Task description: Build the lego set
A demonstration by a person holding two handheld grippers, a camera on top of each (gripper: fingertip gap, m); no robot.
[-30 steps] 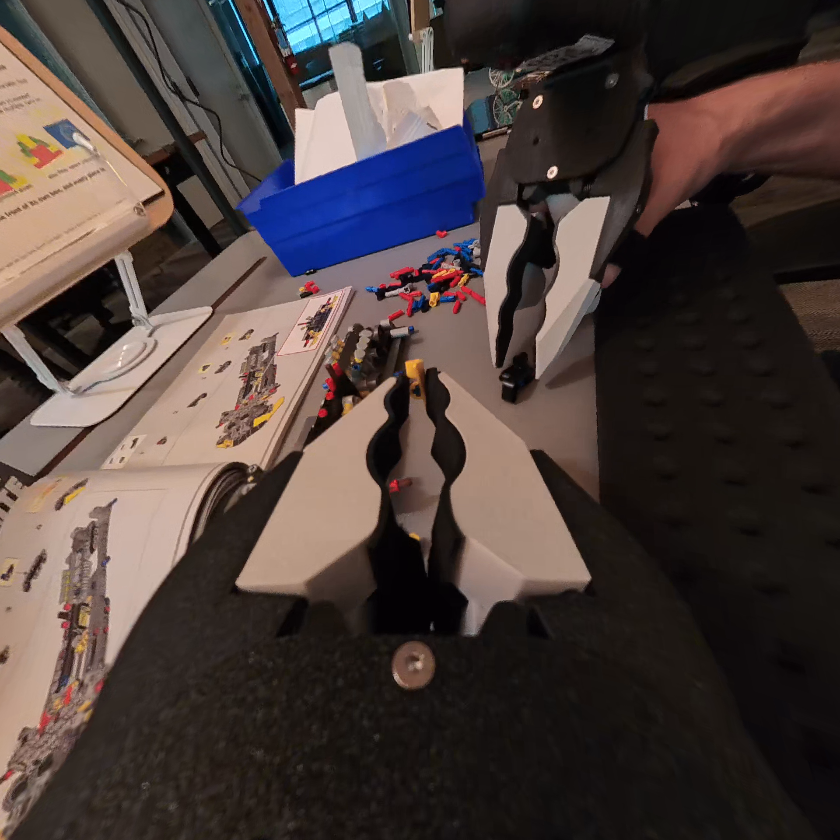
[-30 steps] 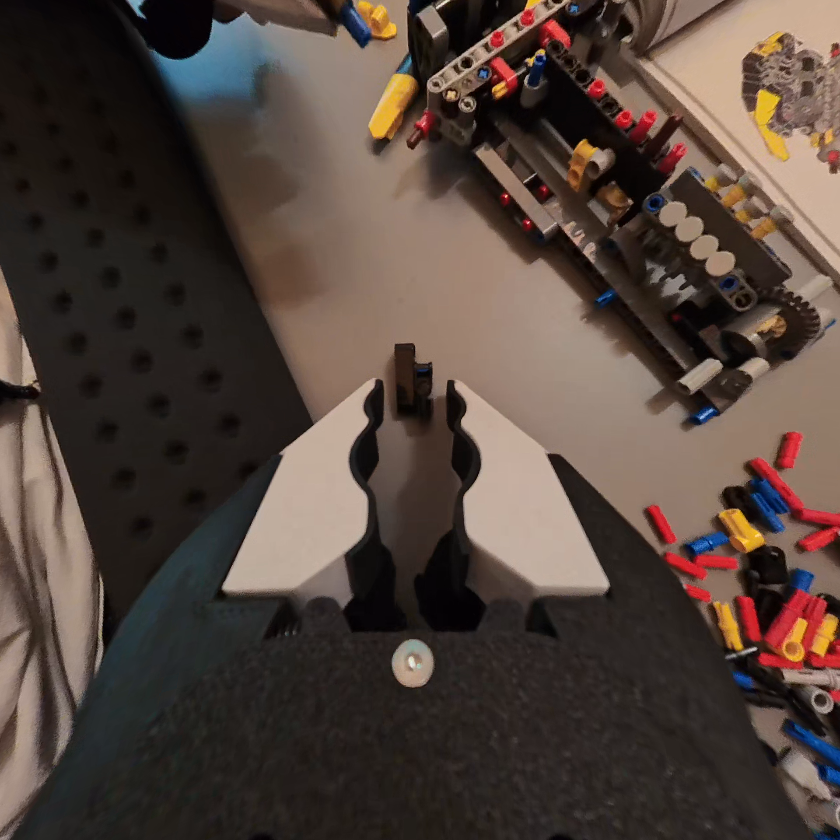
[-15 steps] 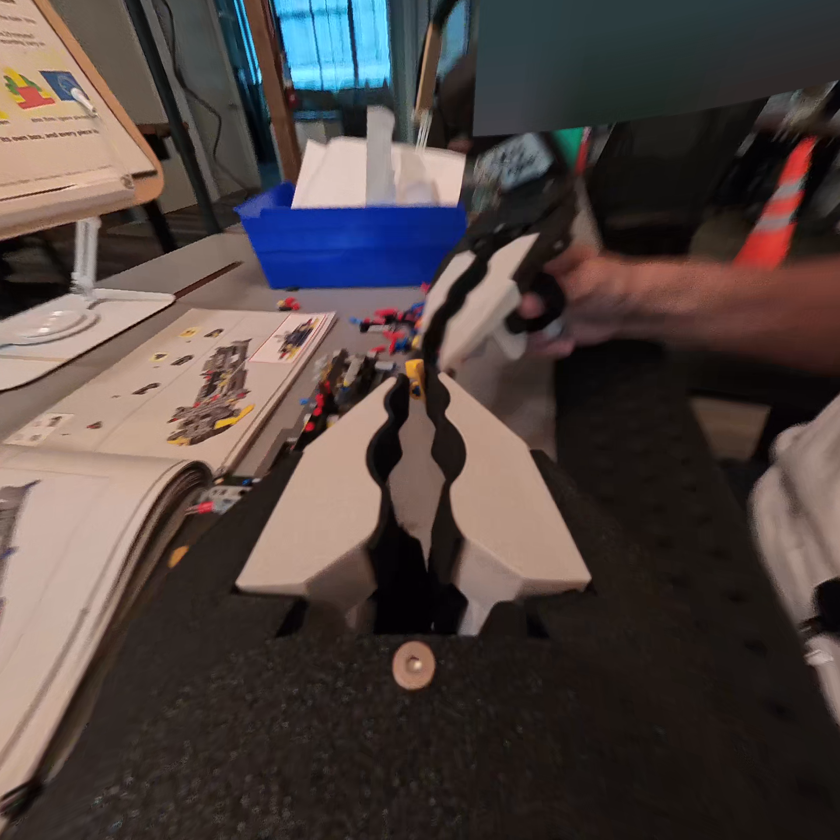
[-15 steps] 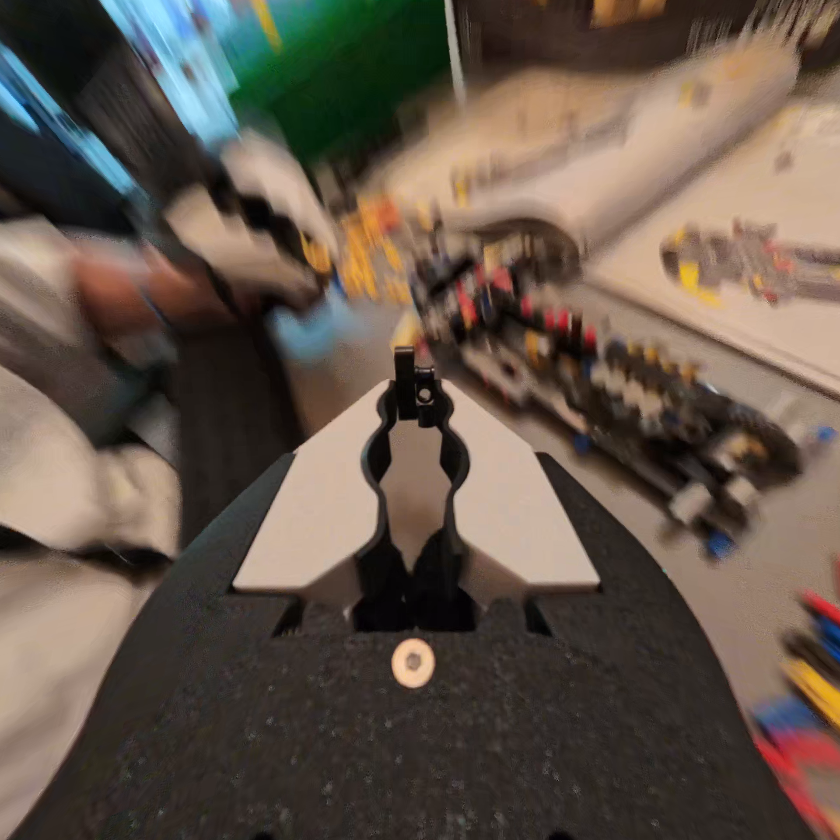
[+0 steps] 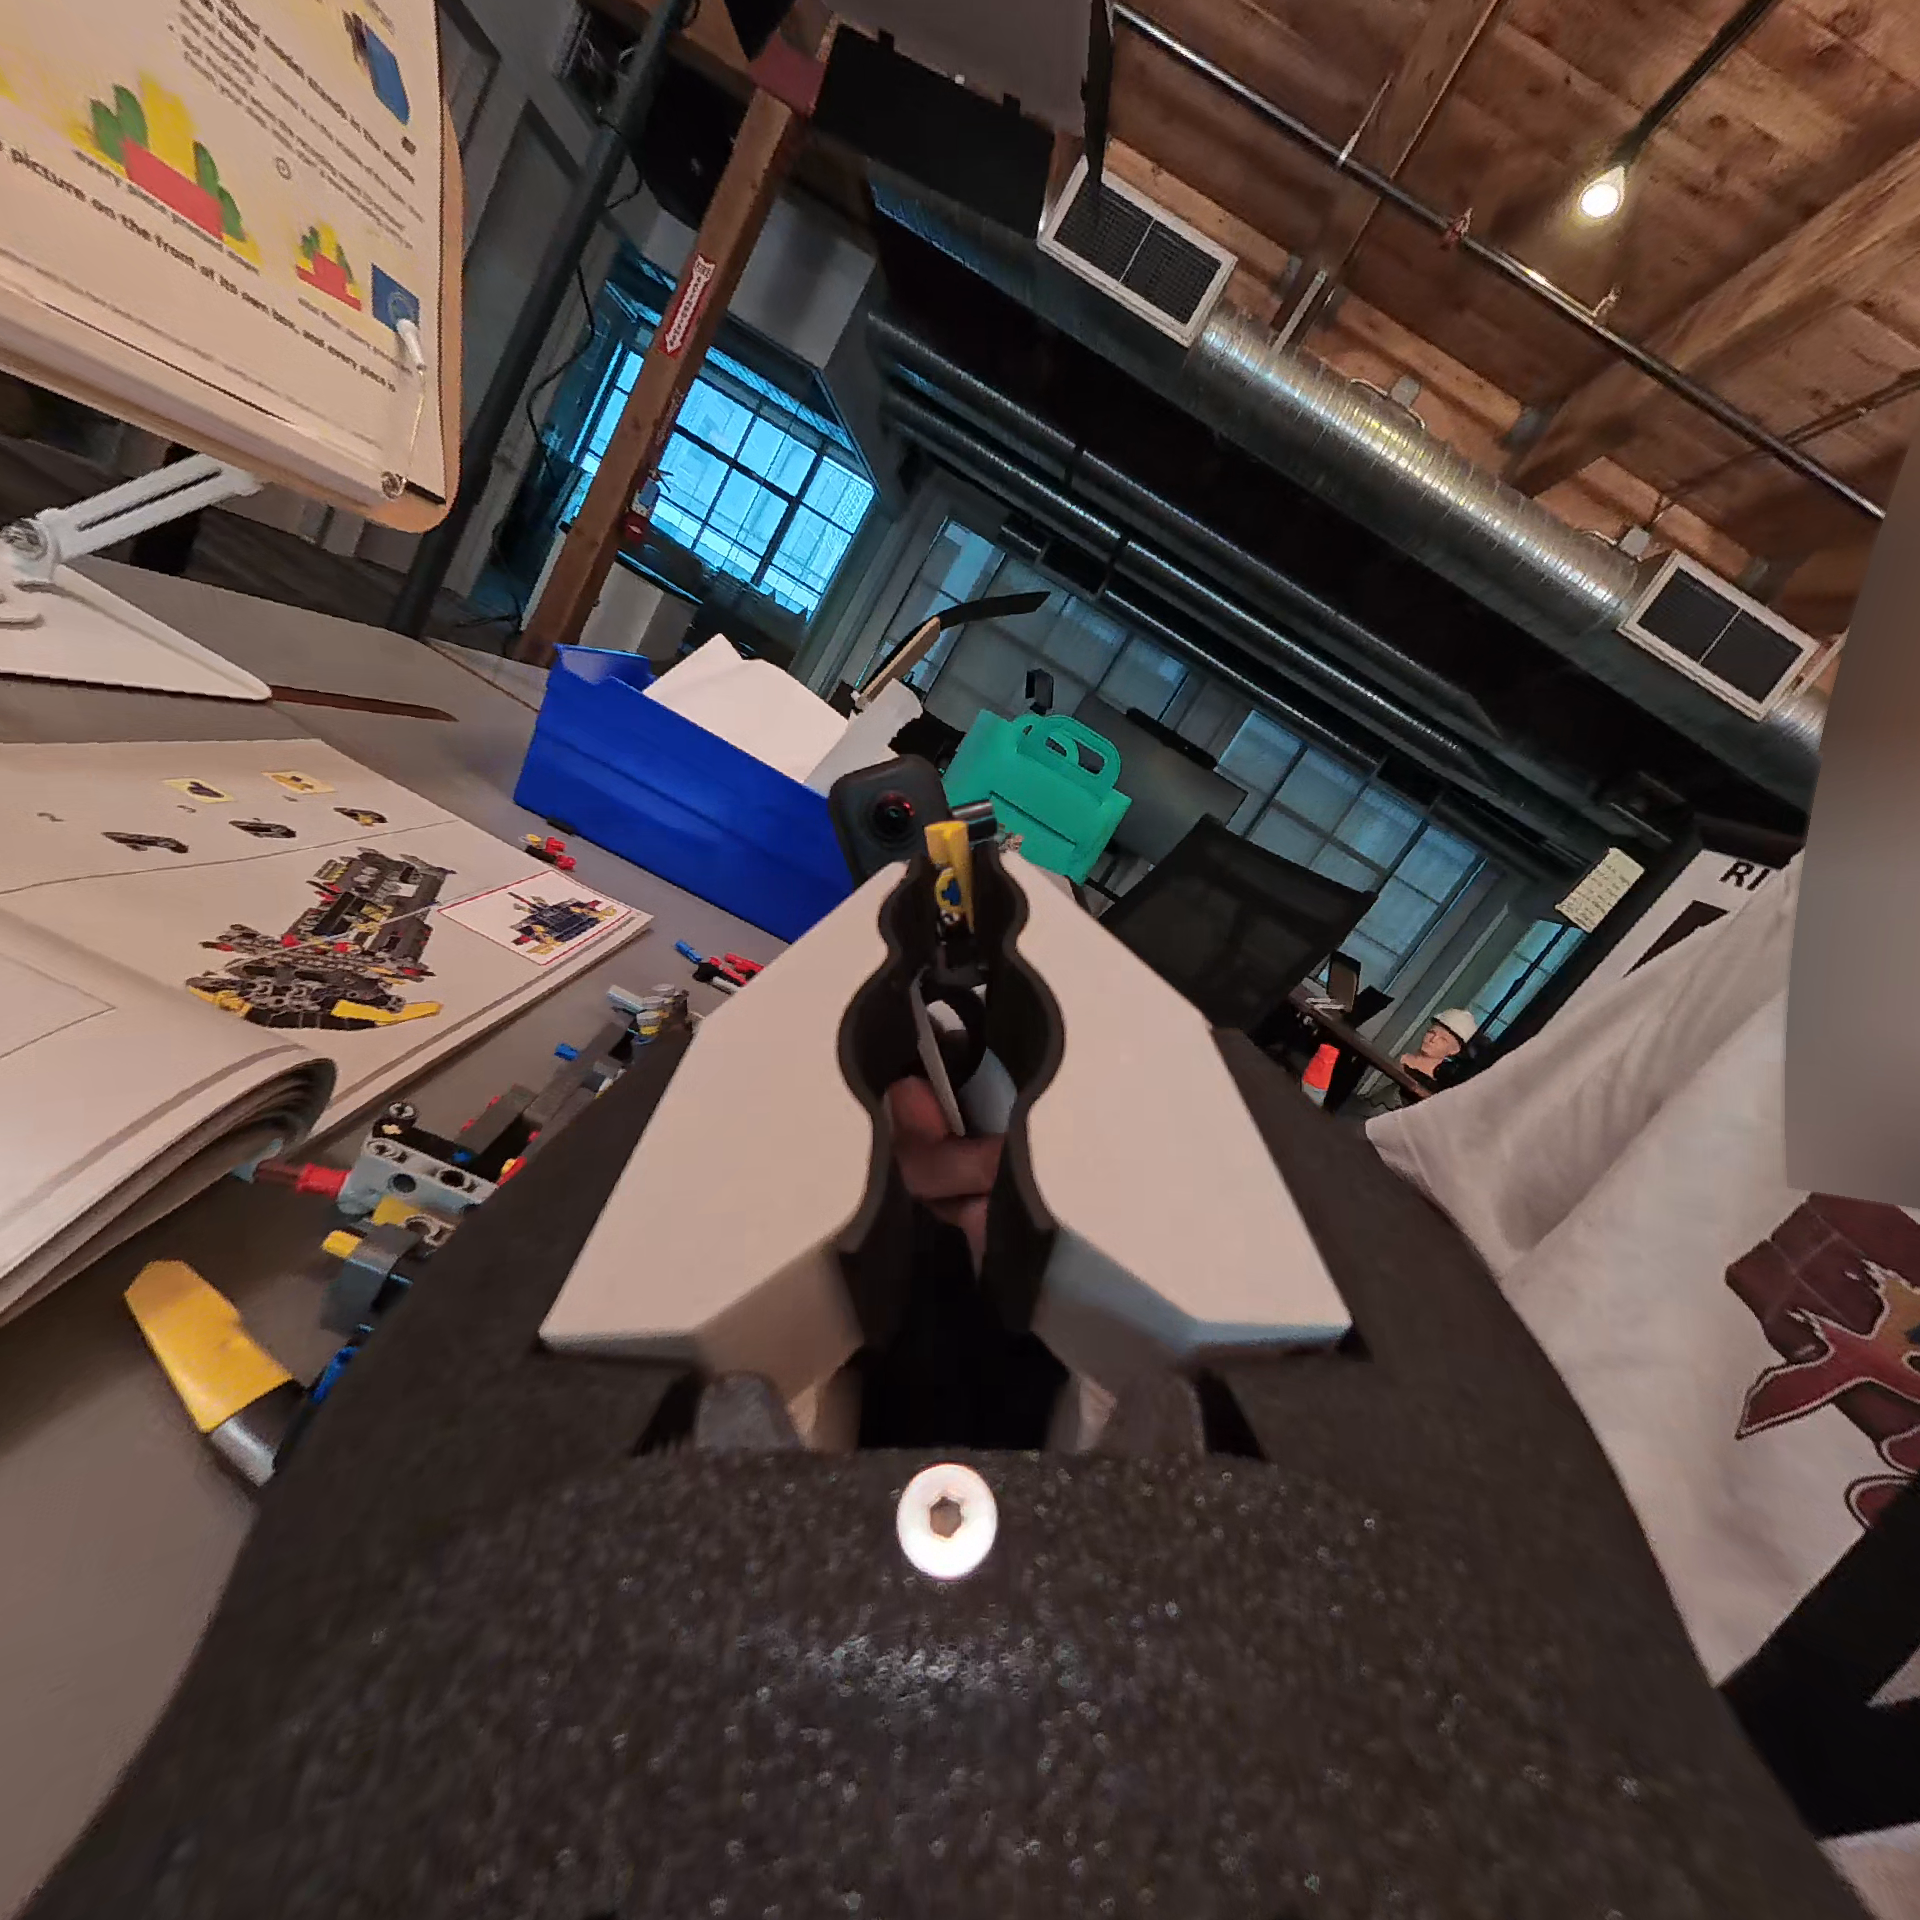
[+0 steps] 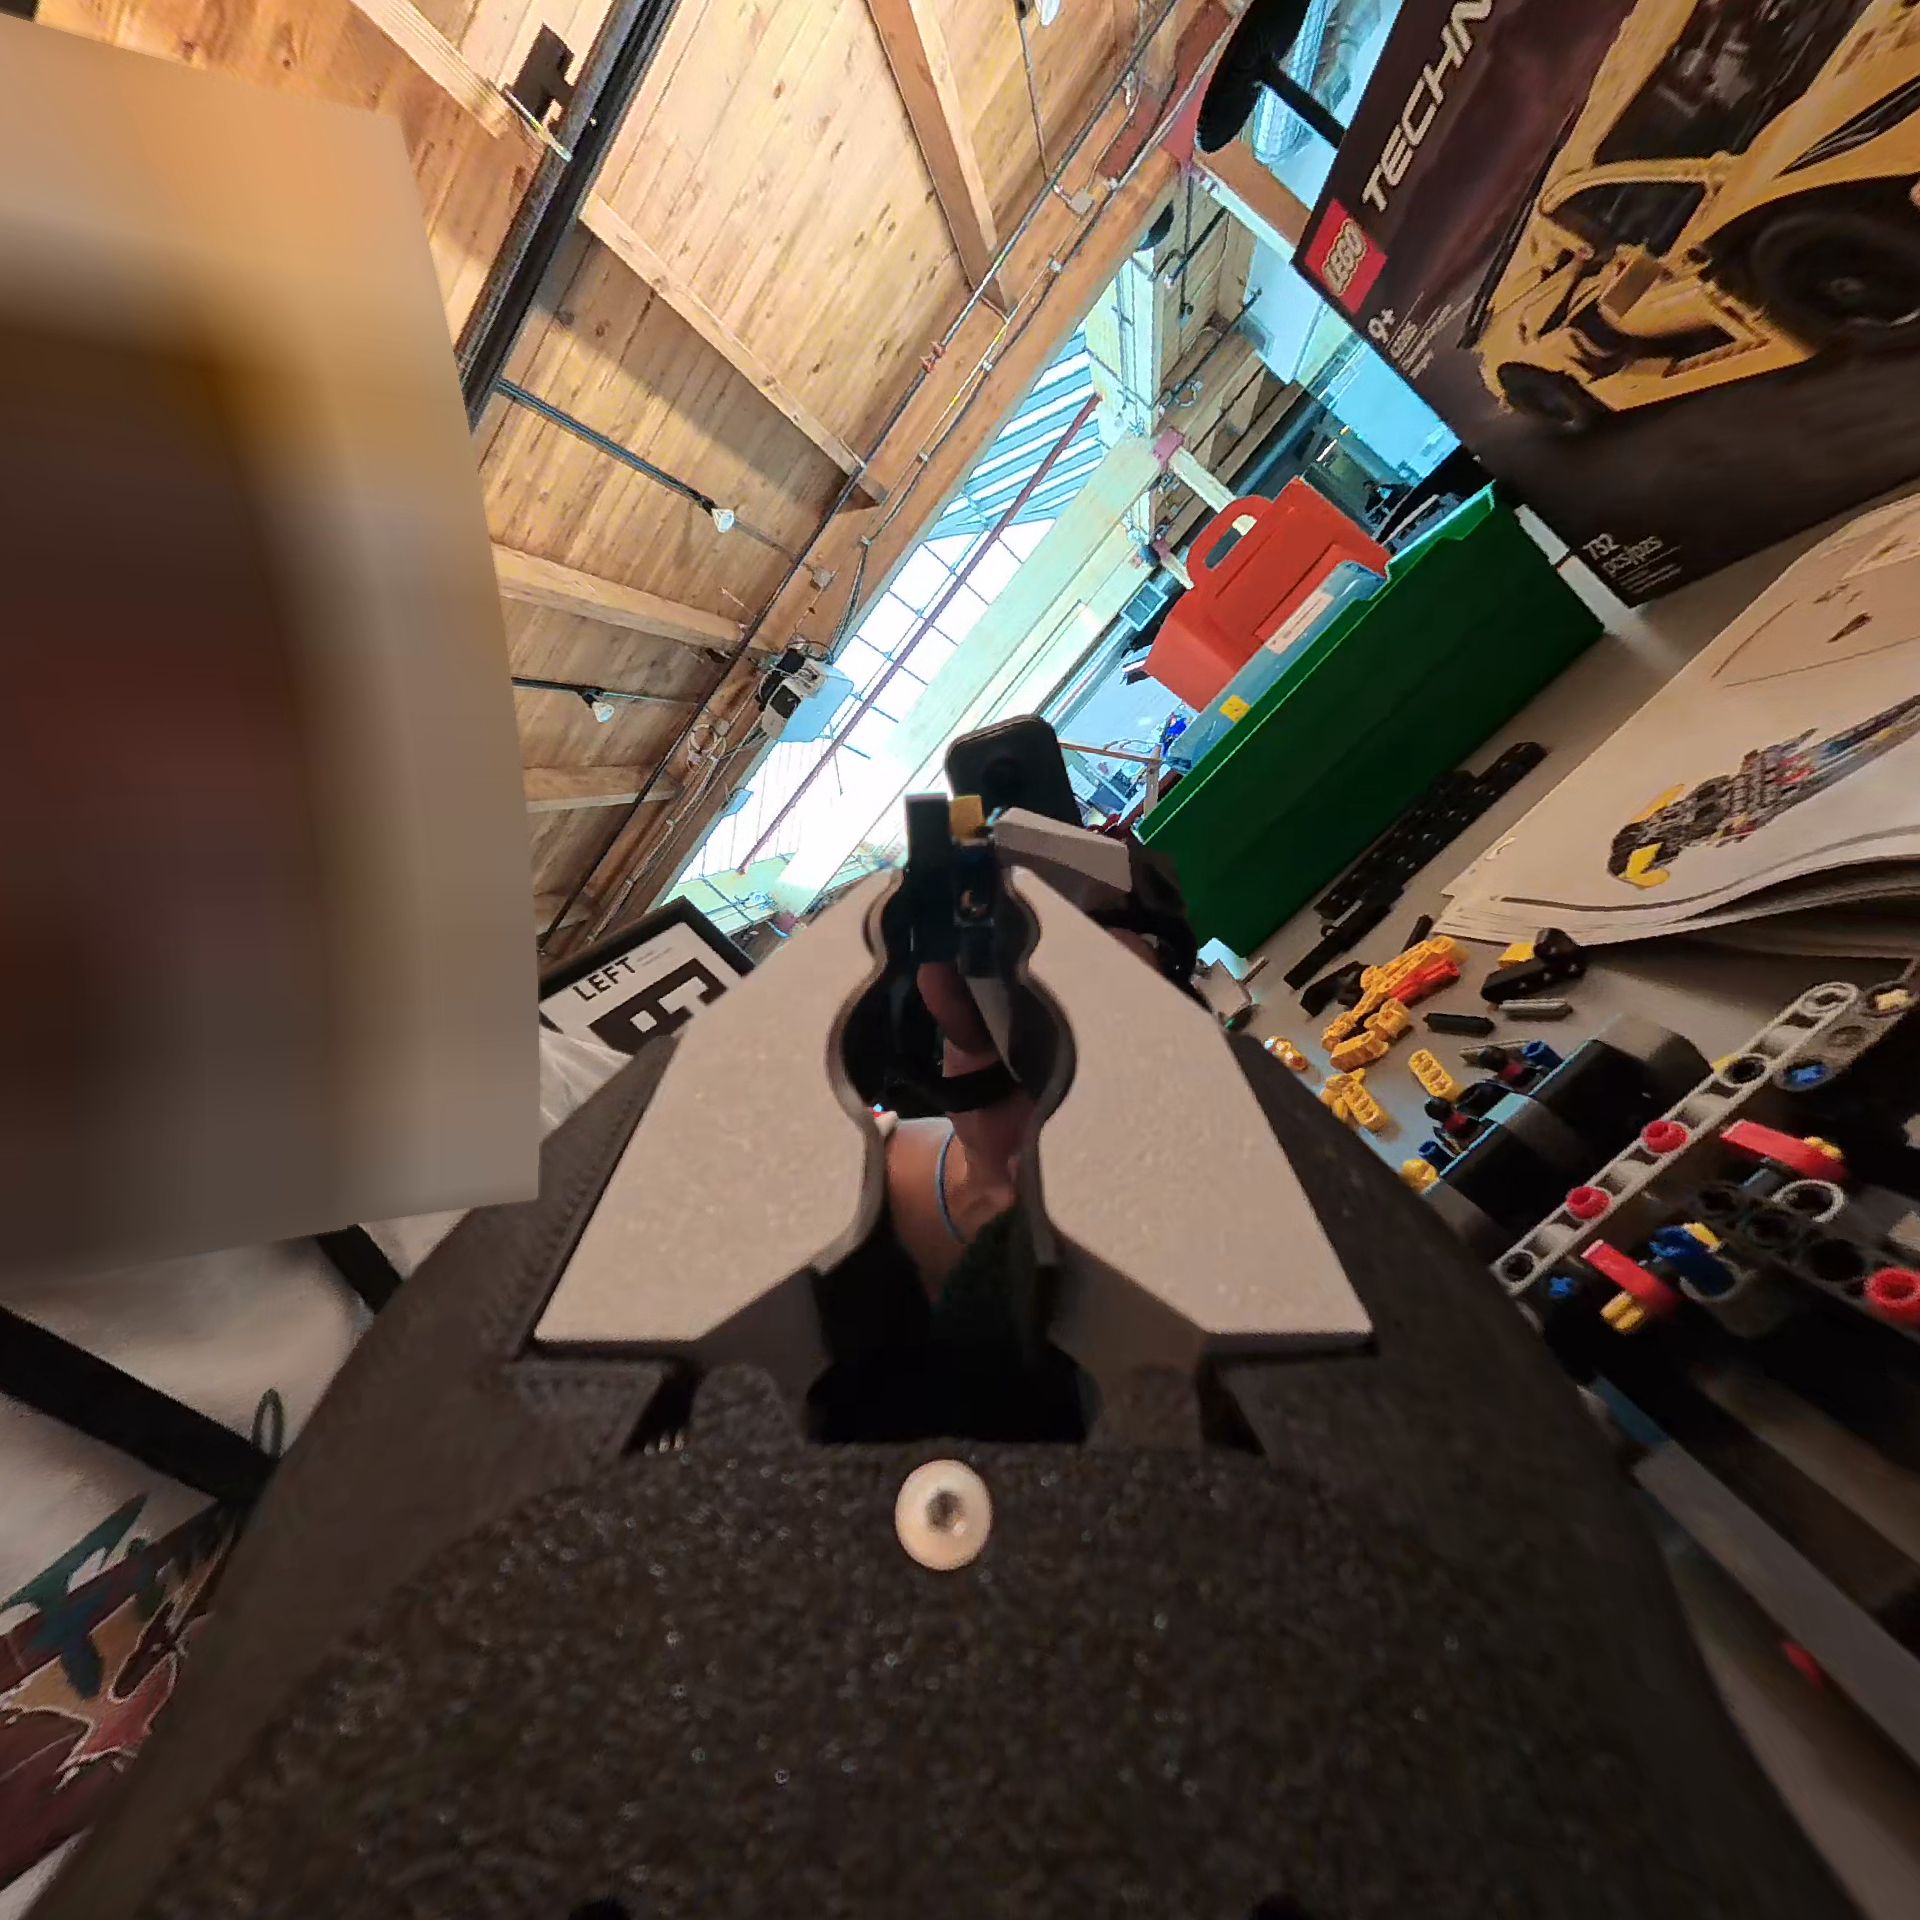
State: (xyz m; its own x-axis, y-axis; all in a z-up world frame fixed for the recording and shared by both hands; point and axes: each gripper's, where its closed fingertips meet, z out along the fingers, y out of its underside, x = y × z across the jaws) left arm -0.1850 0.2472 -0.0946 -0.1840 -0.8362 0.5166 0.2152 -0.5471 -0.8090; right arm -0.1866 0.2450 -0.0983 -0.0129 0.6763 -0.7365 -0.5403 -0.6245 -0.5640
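Both grippers raised off the grey table [image 5: 436, 748], tip to tip. Left gripper [image 5: 951, 883] pinching a small yellow piece [image 5: 948, 854] with a blue part at its fingertips; jaws nearly together around it. Right gripper [image 6: 961, 894] pinching a small black piece [image 6: 928, 868] the same way; in the right wrist view the yellow piece [image 6: 966, 814] sits just against the top of the black one, contact likely but too small to confirm. Landmark: the partly built lego chassis [image 6: 1704, 1205] lying on the table. Open instruction booklet [image 5: 260, 935] just beside the chassis [image 5: 436, 1184]. Loose yellow and black parts [image 6: 1382, 1008] beyond the chassis, toward a green bin [image 6: 1371, 727]. Blue bin [image 5: 665, 779] farther back from the chassis in the left wrist view. Set box [image 6: 1621, 229] stands behind the booklet [image 6: 1714, 831]
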